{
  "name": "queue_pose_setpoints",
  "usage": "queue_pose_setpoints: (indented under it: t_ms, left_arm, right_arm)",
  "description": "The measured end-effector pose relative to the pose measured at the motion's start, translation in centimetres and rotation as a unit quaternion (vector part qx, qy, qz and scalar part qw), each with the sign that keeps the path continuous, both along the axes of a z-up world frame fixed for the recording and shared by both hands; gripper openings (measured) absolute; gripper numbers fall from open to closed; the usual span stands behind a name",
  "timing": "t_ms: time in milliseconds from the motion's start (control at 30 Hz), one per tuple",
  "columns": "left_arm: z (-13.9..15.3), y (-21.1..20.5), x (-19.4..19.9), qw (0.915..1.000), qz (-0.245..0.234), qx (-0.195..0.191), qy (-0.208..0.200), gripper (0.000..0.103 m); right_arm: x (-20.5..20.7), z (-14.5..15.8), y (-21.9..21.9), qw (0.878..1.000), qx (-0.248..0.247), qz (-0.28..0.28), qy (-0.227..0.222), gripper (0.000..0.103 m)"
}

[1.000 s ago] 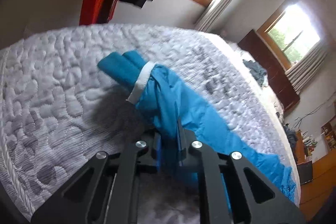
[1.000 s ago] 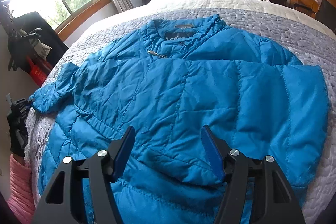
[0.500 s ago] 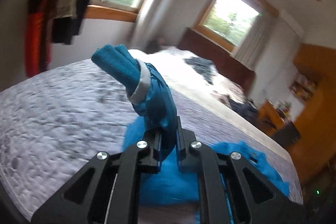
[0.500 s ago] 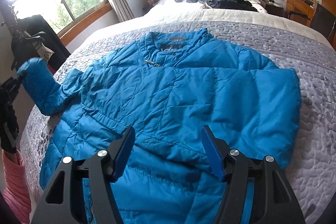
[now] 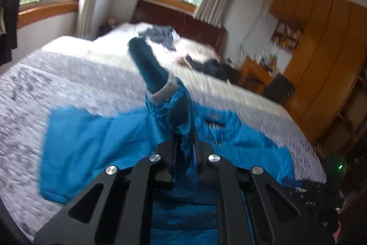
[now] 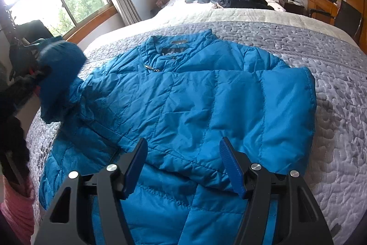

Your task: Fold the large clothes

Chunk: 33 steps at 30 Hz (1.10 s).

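One sleeve (image 5: 169,105) lifted off the bed (image 6: 339,93).
Left tool (image 5: 185,144) pinched it, blurred; right tool (image 6: 183,164) hung wide above the blue puffer jacket (image 6: 206,102).

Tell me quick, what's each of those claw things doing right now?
Left gripper: jaws shut on the blue jacket's sleeve, lifted off the bed.
Right gripper: jaws open, holding nothing, above the blue jacket.

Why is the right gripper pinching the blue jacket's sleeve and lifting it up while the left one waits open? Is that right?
Not quite: the sides are swapped. In the left wrist view, the left gripper is shut on the blue jacket's sleeve, lifting it. In the right wrist view, the right gripper waits open above the jacket, holding nothing.
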<state>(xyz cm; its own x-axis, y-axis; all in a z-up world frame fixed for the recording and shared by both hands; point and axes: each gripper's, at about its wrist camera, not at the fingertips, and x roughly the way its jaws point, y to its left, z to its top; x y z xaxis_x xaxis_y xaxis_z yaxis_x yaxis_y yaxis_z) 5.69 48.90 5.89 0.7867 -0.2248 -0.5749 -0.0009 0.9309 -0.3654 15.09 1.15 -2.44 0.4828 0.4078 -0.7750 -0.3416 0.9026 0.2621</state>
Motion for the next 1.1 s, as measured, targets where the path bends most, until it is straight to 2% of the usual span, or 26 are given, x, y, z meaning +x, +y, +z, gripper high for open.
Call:
queue_pose_setpoints:
  t_ms: [100,167,233,300,400,500,633,700,733,867,967,1067,1100]
  left_arm:
    - [-2.8,-1.3,1.3,0.9995,-0.013,0.012,0.027,0.008]
    - [-4.5,-2.3,1.8,0.9982,-0.028,0.039,0.037,0.009]
    - [-5.2,-3.3,1.4,0.9957,-0.054,0.067,0.036,0.010]
    - [-5.4,-4.9,0.6,0.9891,-0.101,0.102,0.034,0.015]
    - [-5.6,-5.0,-0.7,0.9830,-0.150,0.103,0.028,0.022]
    - [-5.3,-3.4,-2.0,0.9826,-0.173,0.063,0.026,0.024]
    - [-4.1,0.5,-3.5,0.9890,-0.147,0.018,0.010,0.027]
    - [-3.2,2.8,-4.3,0.9919,-0.127,-0.001,-0.008,0.034]
    - [-2.7,3.4,-4.5,0.9925,-0.121,-0.009,-0.015,0.034]
    - [-1.5,5.4,-5.8,0.9886,-0.130,-0.064,-0.042,0.042]
    - [-1.4,4.8,-5.8,0.9888,-0.133,-0.054,-0.040,0.043]
    - [-2.0,4.6,-4.8,0.9955,-0.093,-0.010,-0.015,0.045]
    - [-2.5,5.1,-4.4,0.9974,-0.072,0.000,0.004,0.048]
  right_arm:
    - [0.2,-0.5,0.1,1.000,-0.003,0.000,0.006,0.066]
    - [0.4,-0.9,0.2,1.000,-0.005,0.000,0.011,0.066]
    - [0.5,-1.4,0.2,1.000,-0.008,-0.001,0.015,0.066]
    - [0.6,-1.7,0.3,1.000,-0.011,-0.003,0.017,0.066]
    - [0.6,-1.9,0.3,1.000,-0.014,-0.004,0.019,0.066]
    - [0.5,-1.8,0.4,1.000,-0.018,-0.004,0.017,0.066]
    - [0.2,-1.0,0.9,1.000,-0.007,0.001,0.016,0.066]
    - [0.1,-0.4,1.4,1.000,0.002,0.009,0.017,0.066]
    - [0.0,-0.1,1.7,1.000,0.007,0.015,0.018,0.066]
    - [0.0,1.0,3.1,0.999,0.024,0.030,0.029,0.066]
    - [0.1,1.5,4.2,0.998,0.030,0.034,0.038,0.067]
    - [0.4,1.8,5.8,0.996,0.036,0.052,0.056,0.068]
    - [0.6,1.8,6.6,0.996,0.037,0.060,0.062,0.068]
